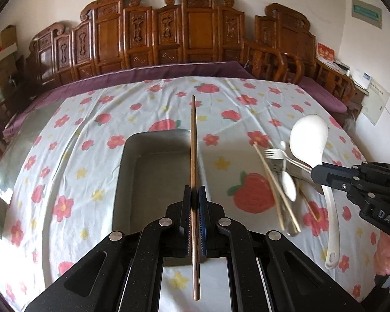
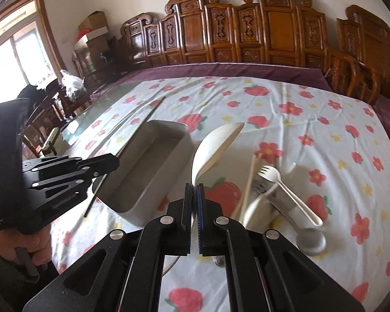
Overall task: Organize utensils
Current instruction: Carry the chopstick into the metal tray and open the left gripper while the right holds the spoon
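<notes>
Home dining room: carved wooden chairs (image 1: 195,31), floral tablecloth (image 1: 65,143).

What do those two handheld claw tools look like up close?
Both the left gripper and right gripper are matte black, with angular linkage arms joined by round silver pins. Each has two flat ribbed pads, one edged in blue. White lettering marks their sides.

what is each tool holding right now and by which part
The left tool grips a dark wooden chopstick partway along its shaft. The right tool grips the white rice paddle by its handle, near the head.
</notes>
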